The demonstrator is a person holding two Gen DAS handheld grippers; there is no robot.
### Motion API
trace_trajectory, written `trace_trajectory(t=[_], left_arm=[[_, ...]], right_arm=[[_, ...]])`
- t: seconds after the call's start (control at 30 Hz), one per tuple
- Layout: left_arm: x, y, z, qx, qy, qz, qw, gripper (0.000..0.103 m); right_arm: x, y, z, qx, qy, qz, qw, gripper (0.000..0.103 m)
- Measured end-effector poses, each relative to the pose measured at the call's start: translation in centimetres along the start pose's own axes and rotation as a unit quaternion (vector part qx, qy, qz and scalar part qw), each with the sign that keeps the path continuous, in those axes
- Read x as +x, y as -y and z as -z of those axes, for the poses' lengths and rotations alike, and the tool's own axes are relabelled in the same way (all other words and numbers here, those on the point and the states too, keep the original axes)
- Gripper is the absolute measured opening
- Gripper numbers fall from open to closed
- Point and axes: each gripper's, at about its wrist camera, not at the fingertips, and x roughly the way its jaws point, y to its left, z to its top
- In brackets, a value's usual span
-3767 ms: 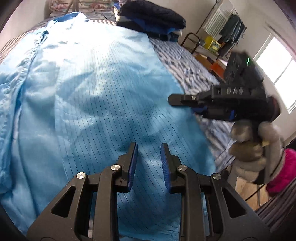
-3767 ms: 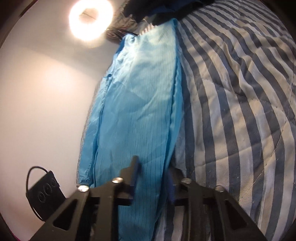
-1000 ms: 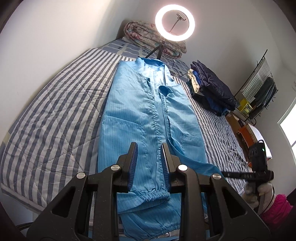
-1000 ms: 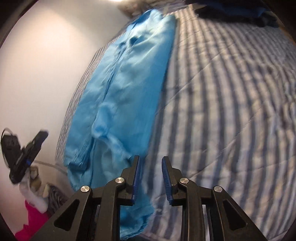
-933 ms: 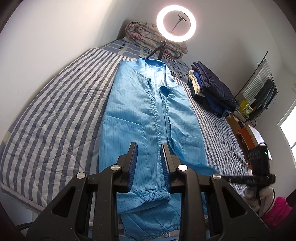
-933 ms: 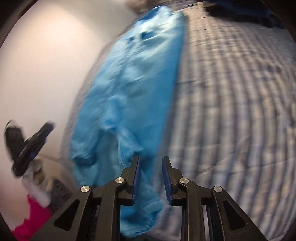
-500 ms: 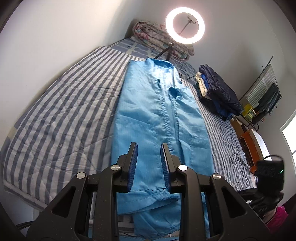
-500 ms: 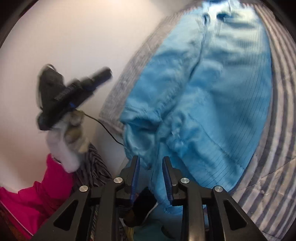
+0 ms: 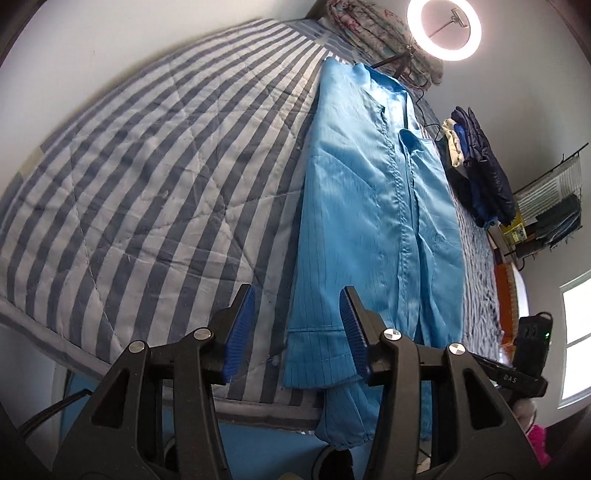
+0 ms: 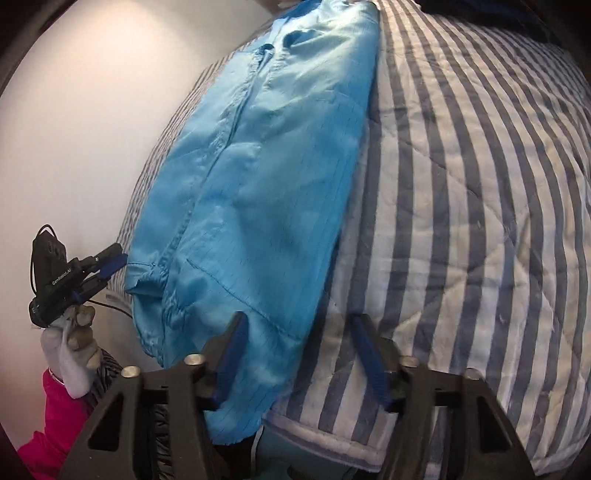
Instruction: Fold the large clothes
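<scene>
Now that both hands dropped toward bed edge, left claw (image 9: 297, 328) popped wider: open, straddling hem corner of light-blue pinstriped coverall (image 9: 369, 221) at 6 o'clock, pads not pressing. Right claw (image 10: 299, 354) is wider too, open over opposite hem edge. Coverall lies flat on grey-striped quilted bed (image 9: 147, 184), collar at 12, one cuff dangling off edge. Guess: hem-to-collar fold next. Containers: none in sight.

Left wrist view: rides the left gripper (image 9: 297, 328), low at the foot of the bed (image 9: 147, 177), facing along it toward the ring light (image 9: 444, 27).
Right wrist view: rides the right gripper (image 10: 301, 354), same end, nearer, angled down.
Shared: blue garment (image 9: 369, 206) and striped quilt (image 10: 461, 184); each view catches the other gripper at its edge.
</scene>
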Motion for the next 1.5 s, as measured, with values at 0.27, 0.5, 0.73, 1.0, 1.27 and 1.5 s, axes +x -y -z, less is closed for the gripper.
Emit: trace_trajectory(t=[0.27, 0.5, 0.73, 1.0, 1.27, 1.5], left_arm=[[-1.6, 4.3, 0.7, 0.052, 0.034, 0.014, 0.998, 0.048], [-0.3, 10.7, 2.7, 0.107, 0.016, 0.082, 0.9908, 0.048], [2.9, 13.7, 3.8, 0.123, -0.03, 0.113, 0.9855, 0.048], [5.7, 14.6, 5.0, 0.145, -0.067, 0.11, 0.981, 0.047], [8.3, 14.7, 5.8, 0.173, -0.113, 0.096, 0.9737, 0.027], [9.3, 14.6, 6.0, 0.182, -0.127, 0.102, 0.9697, 0.016]], right_arm=[[-1.9, -2.5, -1.2, -0.059, 0.038, 0.051, 0.996, 0.035], [-4.7, -3.1, -6.6, -0.067, 0.088, 0.054, 0.992, 0.045], [-5.3, -2.9, -13.5, -0.07, 0.12, 0.067, 0.988, 0.051], [-3.3, -2.2, -21.5, -0.062, 0.128, 0.079, 0.987, 0.051], [0.8, -2.5, -29.6, -0.07, 0.116, 0.118, 0.984, 0.051], [5.7, -3.2, -33.7, -0.074, 0.091, 0.133, 0.984, 0.051]])
